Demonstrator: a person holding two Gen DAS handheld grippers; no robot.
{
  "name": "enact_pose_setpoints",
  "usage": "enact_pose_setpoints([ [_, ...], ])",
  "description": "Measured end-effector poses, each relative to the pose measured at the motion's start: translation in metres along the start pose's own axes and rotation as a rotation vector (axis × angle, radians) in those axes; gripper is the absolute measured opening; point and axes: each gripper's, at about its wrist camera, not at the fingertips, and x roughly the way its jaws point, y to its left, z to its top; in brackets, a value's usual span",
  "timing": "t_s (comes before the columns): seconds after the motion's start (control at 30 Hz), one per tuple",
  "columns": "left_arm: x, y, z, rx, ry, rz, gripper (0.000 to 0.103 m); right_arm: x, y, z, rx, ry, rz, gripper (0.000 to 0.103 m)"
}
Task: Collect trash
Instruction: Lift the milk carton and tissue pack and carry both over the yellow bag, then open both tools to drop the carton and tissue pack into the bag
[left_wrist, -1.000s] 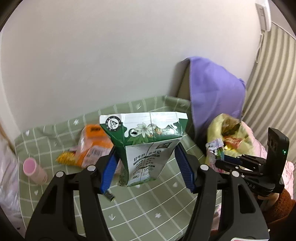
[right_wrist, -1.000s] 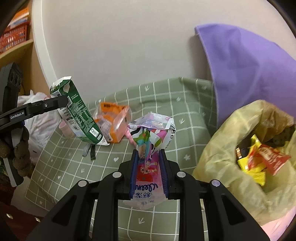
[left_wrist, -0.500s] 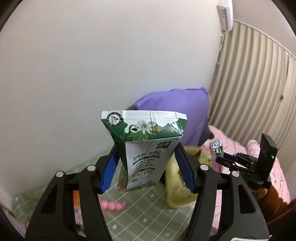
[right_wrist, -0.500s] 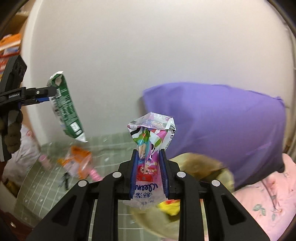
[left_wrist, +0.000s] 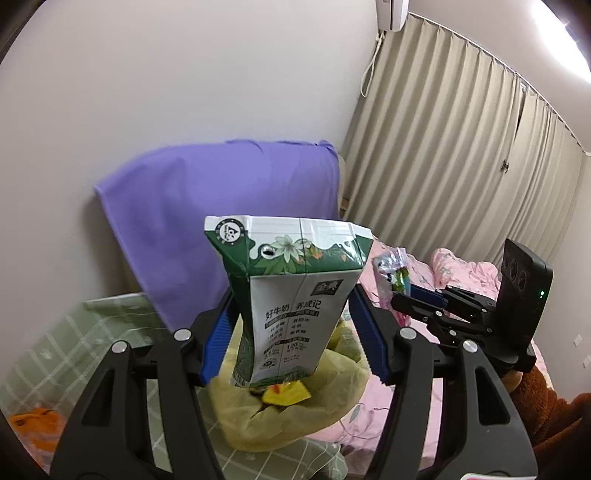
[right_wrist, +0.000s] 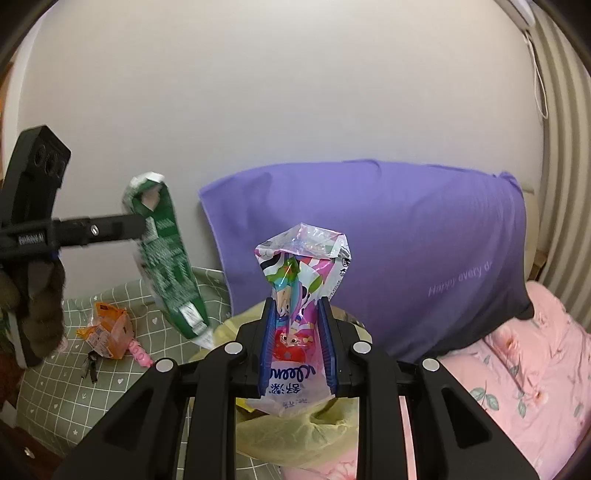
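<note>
The left gripper (left_wrist: 293, 339) clamps a green milk carton (left_wrist: 291, 299) above the yellow trash bag (left_wrist: 295, 417), whose mouth is mostly hidden. The right gripper (right_wrist: 297, 343) is closed on a tissue packet (right_wrist: 301, 295) – also over the bag, beside the purple pillow (right_wrist: 406, 240). An orange wrapper (right_wrist: 109, 330) lies on the green sheet (right_wrist: 55, 387).

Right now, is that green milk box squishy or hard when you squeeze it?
Probably squishy: the milk carton looks pinched narrower where the left tool clamps it. Likely empty and light, since its top is torn open. It might buckle further under harder squeezing.
</note>
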Motion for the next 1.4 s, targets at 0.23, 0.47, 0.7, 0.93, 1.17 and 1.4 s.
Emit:
enact_pose_setpoints([
  [0.23, 0.054, 0.008, -0.021, -0.025, 0.100, -0.036, 0.058, 0.039, -0.024, -0.012, 0.068, 0.041, 0.056, 0.022],
  [0.47, 0.108, 0.020, -0.057, -0.023, 0.237, -0.014, 0.057, 0.073, -0.041, -0.021, 0.106, 0.099, 0.092, 0.022],
  [0.7, 0.123, 0.018, -0.062, -0.016, 0.247, -0.035, 0.056, 0.088, -0.050, -0.033, 0.132, 0.132, 0.102, 0.022],
  [0.93, 0.125, 0.022, -0.057, -0.086, 0.193, -0.081, 0.056, 0.074, -0.059, -0.030, 0.154, 0.092, 0.086, 0.022],
  [1.17, 0.119, 0.028, -0.052, -0.123, 0.205, -0.123, 0.057, 0.079, -0.054, -0.036, 0.157, 0.117, 0.132, 0.025],
  [1.4, 0.093, 0.050, -0.051, -0.203, 0.157, -0.071, 0.073, 0.093, -0.049, -0.050, 0.170, 0.179, 0.089, 0.047],
])
